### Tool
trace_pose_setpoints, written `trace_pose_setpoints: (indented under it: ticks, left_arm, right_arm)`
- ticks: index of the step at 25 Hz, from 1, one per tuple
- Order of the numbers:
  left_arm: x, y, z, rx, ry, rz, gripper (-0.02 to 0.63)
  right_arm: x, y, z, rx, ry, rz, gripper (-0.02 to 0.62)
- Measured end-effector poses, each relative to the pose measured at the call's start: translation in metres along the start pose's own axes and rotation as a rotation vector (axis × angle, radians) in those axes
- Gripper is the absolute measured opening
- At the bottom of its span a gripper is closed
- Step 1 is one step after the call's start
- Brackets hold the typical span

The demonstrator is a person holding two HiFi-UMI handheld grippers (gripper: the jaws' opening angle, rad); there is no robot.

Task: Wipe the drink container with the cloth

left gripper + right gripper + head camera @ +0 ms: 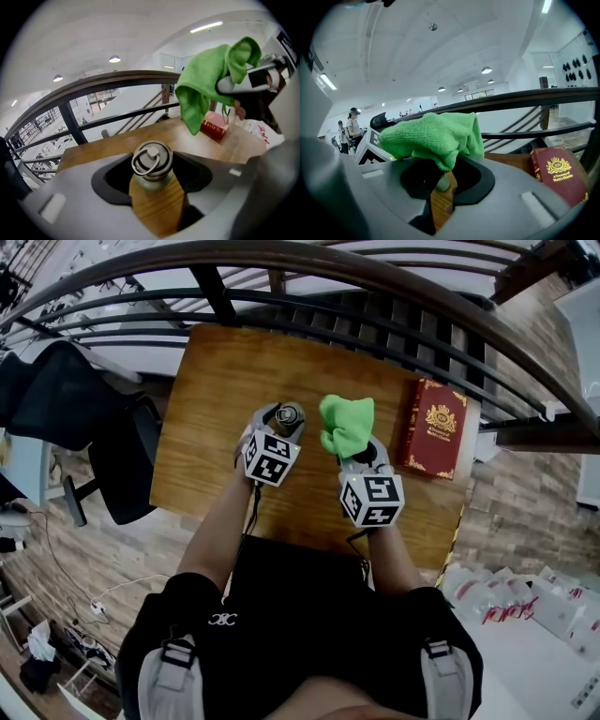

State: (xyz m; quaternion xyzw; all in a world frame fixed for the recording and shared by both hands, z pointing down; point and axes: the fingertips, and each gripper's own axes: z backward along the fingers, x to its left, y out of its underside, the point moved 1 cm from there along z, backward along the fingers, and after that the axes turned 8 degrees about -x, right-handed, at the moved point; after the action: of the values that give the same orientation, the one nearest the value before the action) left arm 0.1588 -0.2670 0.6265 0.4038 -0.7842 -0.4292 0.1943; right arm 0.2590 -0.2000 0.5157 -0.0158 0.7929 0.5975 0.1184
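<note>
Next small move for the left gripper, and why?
Probably close the left gripper on the bottle to steady it: the bottle stands between its jaws, which look clear of it, while the right gripper holds the green cloth raised beside it, not touching.

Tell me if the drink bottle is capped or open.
Capped: the bottle stands upright on the table with its ring-topped lid in place.
</note>
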Motion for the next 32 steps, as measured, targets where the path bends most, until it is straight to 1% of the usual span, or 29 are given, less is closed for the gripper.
trace_pose_setpoints:
  ticks: [7,10,14,17,21,23,26,29,32]
  left_arm:
    - [0.001,0.012,0.017,-0.035,-0.019,0.030,0.313]
    - [-0.001,0.019,0.023,-0.045,-0.026,0.032,0.313]
    - [-0.004,0.025,0.030,-0.053,-0.018,0.020,0.313]
    - [-0.004,0.028,0.032,-0.053,-0.005,0.022,0.313]
    - [-0.004,0.031,0.034,-0.052,0.005,0.025,0.313]
    - [-0.006,0.032,0.036,-0.049,0.009,0.006,0.313]
    - [-0.011,0.035,0.038,-0.046,0.018,-0.039,0.313]
    - [-0.013,0.037,0.038,-0.049,0.017,-0.061,0.313]
    - [-0.012,0.039,0.039,-0.051,0.015,-0.049,0.313]
  right_arm:
    - [0.021,0.002,-0.011,0.009,-0.072,0.031,0.058]
    - [0.038,0.009,-0.016,0.032,-0.136,0.048,0.058]
    - [0.065,0.025,-0.024,0.089,-0.242,0.082,0.058]
    - [0.080,0.037,-0.032,0.132,-0.292,0.091,0.058]
    - [0.093,0.051,-0.044,0.194,-0.337,0.130,0.058]
    - [0.097,0.059,-0.049,0.233,-0.355,0.160,0.058]
    - [0.097,0.069,-0.057,0.279,-0.356,0.187,0.058]
    - [0.092,0.077,-0.064,0.308,-0.355,0.169,0.058]
    - [0.090,0.079,-0.069,0.316,-0.367,0.127,0.058]
